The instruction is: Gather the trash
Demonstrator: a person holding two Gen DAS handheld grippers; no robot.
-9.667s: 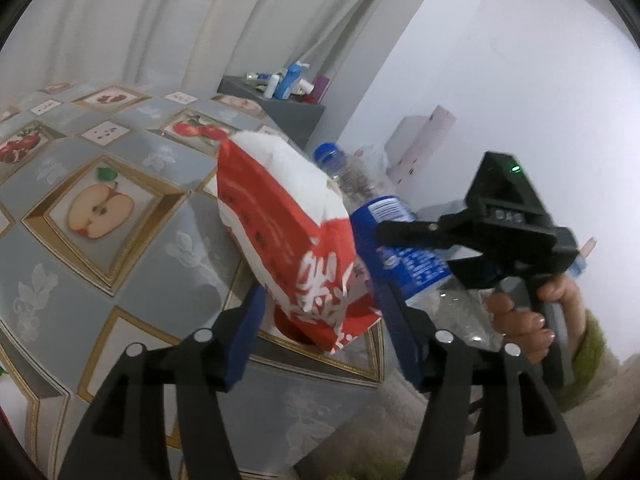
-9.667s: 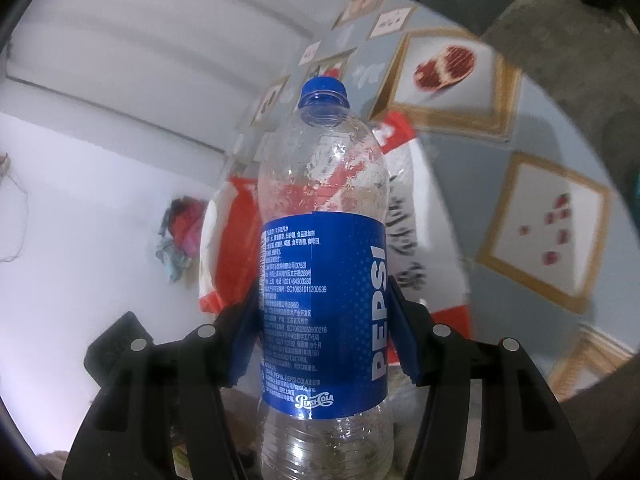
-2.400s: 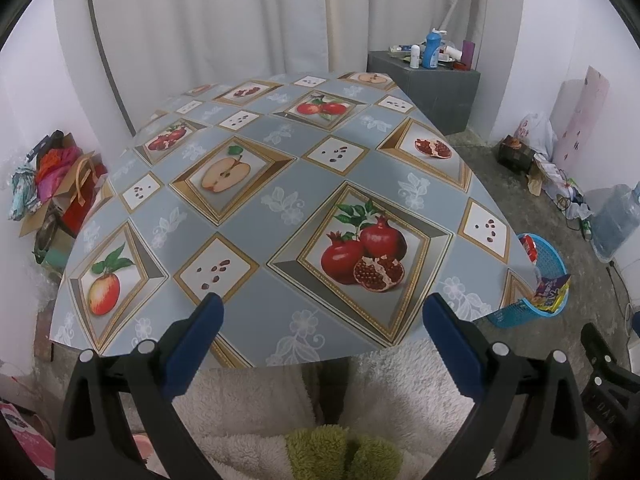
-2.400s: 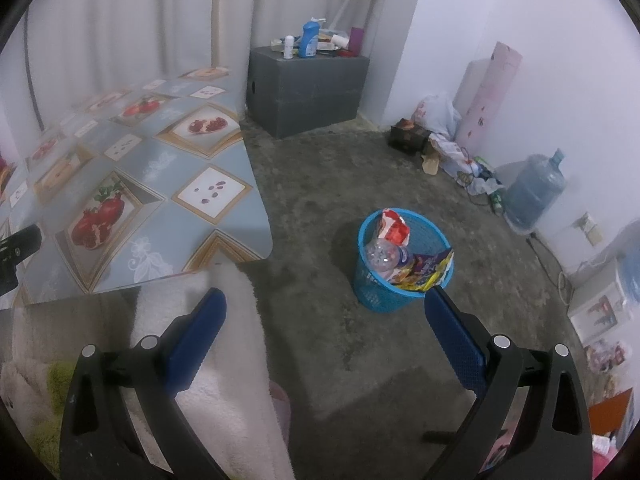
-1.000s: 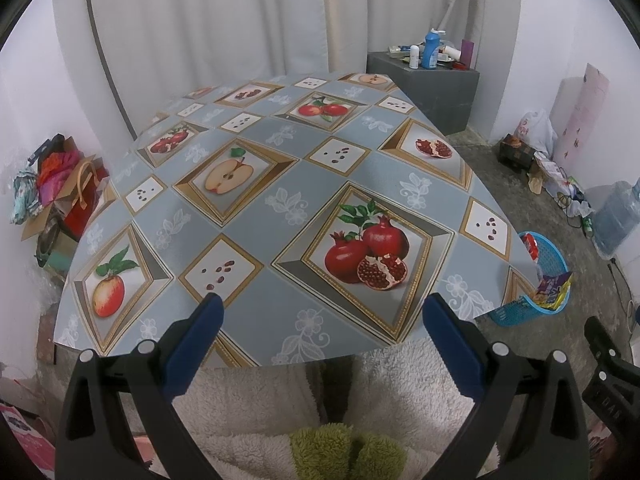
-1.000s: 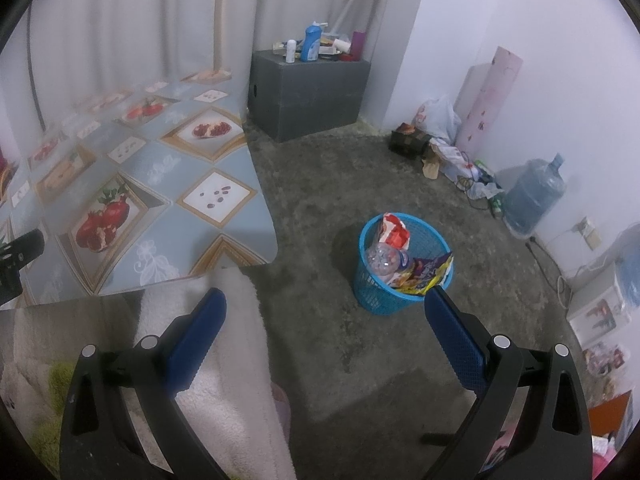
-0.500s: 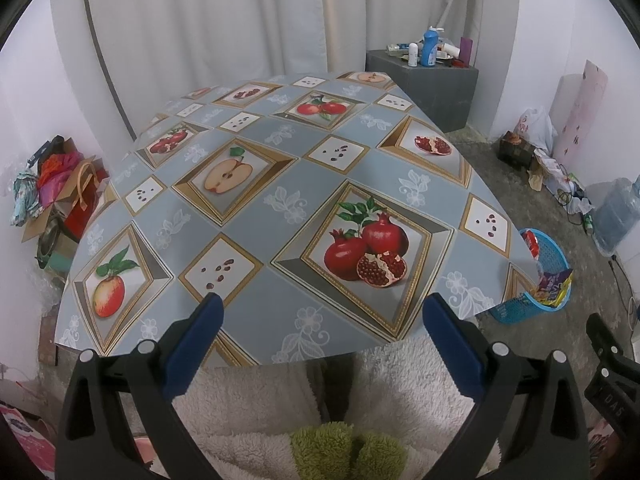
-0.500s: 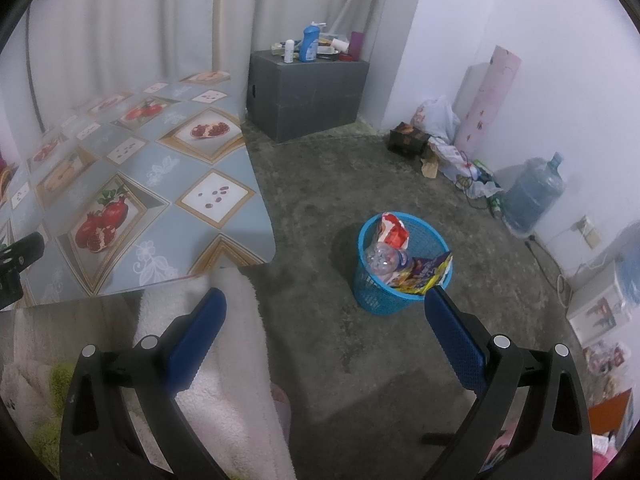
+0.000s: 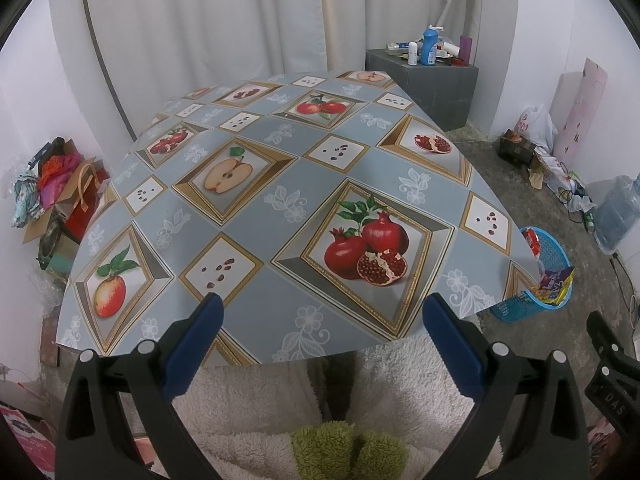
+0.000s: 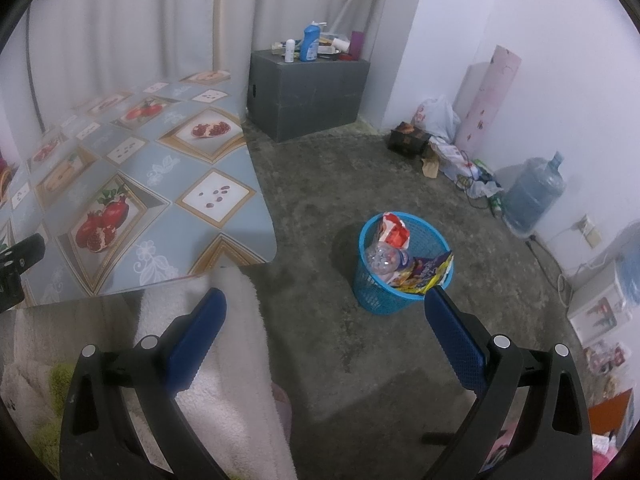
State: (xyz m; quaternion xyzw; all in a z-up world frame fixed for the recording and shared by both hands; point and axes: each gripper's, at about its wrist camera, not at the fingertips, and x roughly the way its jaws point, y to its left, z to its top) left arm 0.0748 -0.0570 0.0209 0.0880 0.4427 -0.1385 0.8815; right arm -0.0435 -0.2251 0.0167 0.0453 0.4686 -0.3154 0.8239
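Note:
A blue plastic basket (image 10: 378, 300) stands on the floor right of the table. In it lie a clear plastic bottle (image 10: 384, 258), a red and white bag (image 10: 394, 230) and a purple and yellow wrapper (image 10: 426, 272). The left wrist view shows the same basket (image 9: 554, 254) past the table's right corner. My left gripper (image 9: 322, 320) is open and empty over the near edge of the table (image 9: 280, 184). My right gripper (image 10: 324, 314) is open and empty above the floor, left of and nearer than the basket.
The table wears a fruit-print oilcloth. A grey cabinet (image 10: 308, 92) with bottles stands at the back wall. A big water jug (image 10: 534, 194), bags and cables line the right wall. Bags and boxes (image 9: 52, 196) are piled left of the table. A person's fleece-clad lap (image 9: 320, 408) fills the bottom.
9.7 s ago the left gripper held the red and white bag and the right held the bottle; both now lie in the basket. Over the last second nothing has visibly moved.

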